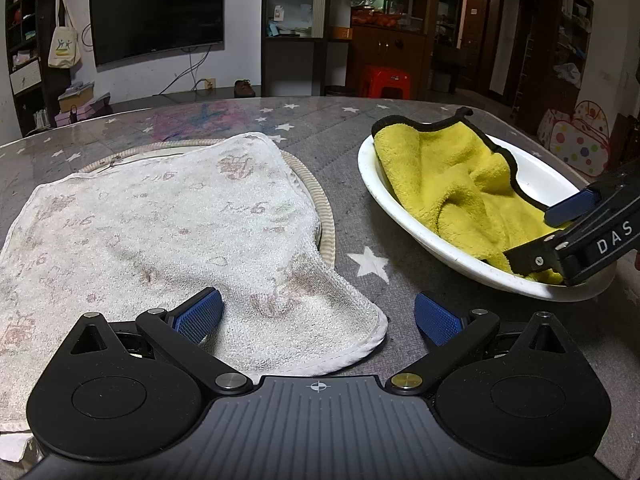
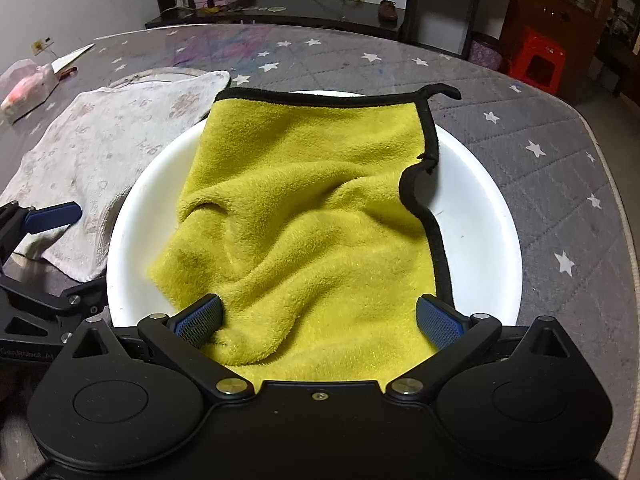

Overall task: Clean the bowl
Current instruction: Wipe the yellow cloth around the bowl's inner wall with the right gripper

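the white bowl (image 2: pixel 480 216) sits near the right edge of the counter (image 1: pixel 344 184). a yellow cloth (image 2: pixel 304 216) lies in it, ready for wiping. the right hand-held gripper (image 2: pixel 318 320) is open around the cloth's near end. the left hand-held gripper (image 1: pixel 318 316) is open over a white towel (image 1: pixel 160 220).

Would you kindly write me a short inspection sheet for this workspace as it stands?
Surface: grey starred table, scribbled at the far end.
Job's things: white bowl with yellow cloth draped in it.
Clutter: stained white towel; plastic bag.
Grippers: left hand-held gripper open over the towel's corner; right hand-held gripper open astride the cloth.
Cables: wall wires under the TV.
Surroundings: shelves, red stool.
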A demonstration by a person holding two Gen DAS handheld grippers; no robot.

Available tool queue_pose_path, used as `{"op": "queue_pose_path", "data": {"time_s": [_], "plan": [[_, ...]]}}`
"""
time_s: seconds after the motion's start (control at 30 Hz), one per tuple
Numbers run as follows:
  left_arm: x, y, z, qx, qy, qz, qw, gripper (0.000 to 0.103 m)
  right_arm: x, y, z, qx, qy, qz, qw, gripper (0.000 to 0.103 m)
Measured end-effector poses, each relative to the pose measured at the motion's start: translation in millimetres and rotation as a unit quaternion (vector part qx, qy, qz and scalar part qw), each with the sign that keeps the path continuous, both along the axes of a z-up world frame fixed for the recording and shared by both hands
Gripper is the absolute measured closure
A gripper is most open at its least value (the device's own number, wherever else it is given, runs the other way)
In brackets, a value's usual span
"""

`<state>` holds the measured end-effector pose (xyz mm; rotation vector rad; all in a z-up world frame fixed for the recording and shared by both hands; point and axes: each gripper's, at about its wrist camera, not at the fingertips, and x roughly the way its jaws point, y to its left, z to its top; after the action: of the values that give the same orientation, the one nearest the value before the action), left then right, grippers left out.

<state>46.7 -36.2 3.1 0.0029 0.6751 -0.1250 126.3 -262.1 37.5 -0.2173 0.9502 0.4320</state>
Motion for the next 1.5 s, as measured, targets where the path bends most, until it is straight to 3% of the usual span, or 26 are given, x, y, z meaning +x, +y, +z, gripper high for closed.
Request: {"op": "queue_pose_path", "data": {"time_s": [0.97, 1.5], "plan": [[0, 1, 0, 0.000, 0.000, 0.000, 1.0000, 0.000, 46, 20, -5, 0.022, -0.029, -0.061, 0.997, 0.000], [1, 2, 0, 0.001, 0.000, 0.000, 1.0000, 0.000, 25, 19, -4, 0.018, -0.027, -0.039, 0.999, 0.000]]}}
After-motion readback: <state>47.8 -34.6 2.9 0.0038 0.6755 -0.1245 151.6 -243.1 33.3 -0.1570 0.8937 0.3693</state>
